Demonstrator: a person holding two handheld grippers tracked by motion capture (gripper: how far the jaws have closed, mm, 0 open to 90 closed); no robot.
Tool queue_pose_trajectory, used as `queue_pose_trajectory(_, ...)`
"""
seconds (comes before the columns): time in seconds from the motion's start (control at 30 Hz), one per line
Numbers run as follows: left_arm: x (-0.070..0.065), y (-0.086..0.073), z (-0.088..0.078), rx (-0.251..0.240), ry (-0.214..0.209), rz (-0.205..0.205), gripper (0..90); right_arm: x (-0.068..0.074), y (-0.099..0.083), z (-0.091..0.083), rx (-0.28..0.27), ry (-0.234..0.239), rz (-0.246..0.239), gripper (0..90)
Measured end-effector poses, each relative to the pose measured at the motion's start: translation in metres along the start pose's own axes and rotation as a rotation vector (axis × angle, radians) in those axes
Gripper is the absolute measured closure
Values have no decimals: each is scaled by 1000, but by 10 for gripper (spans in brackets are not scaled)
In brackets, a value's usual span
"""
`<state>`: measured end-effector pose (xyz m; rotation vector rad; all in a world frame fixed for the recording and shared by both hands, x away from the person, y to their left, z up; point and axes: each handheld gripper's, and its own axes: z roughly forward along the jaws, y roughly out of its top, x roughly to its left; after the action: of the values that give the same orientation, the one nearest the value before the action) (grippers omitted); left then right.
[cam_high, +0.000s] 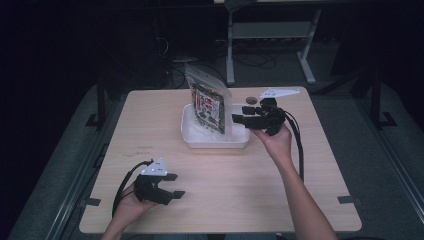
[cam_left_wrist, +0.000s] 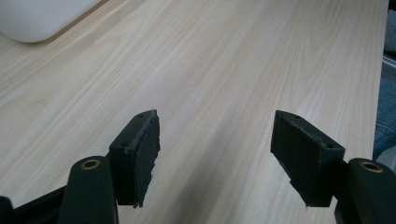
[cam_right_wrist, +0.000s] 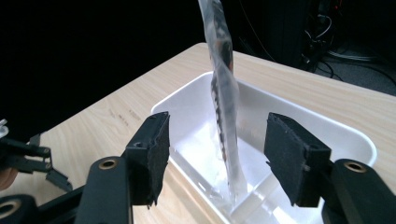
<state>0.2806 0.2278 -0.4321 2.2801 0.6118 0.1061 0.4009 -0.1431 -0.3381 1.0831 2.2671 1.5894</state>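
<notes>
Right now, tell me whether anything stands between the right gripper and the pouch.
Nothing visible does. The right gripper has its fingers open, and the pouch stands upright in the white tray straight ahead.

A light wooden table (cam_high: 220, 165) is carrying one white rectangular tray (cam_high: 192, 135), which is sitting slightly beyond its centre. A small dark round disc (cam_high: 251, 100) is lying on the tabletop near the far edge, just behind the tray.
</notes>
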Motion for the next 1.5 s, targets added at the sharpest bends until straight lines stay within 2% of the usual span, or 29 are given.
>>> queue_pose_trajectory(0.27,-1,0,0,2,3,0,316,2,-15,-18,10,0,4,390)
queue_pose_trajectory(0.6,-1,0,1,4,3,1,314,-2,-34,-32,8,1,34,390)
queue_pose_trajectory(0.87,-1,1,2,8,4,4,314,0,-47,-45,20,1,37,382)
queue_pose_trajectory(1.5,0,0,1,7,10,-4,310,0,-74,-66,64,8,66,371)
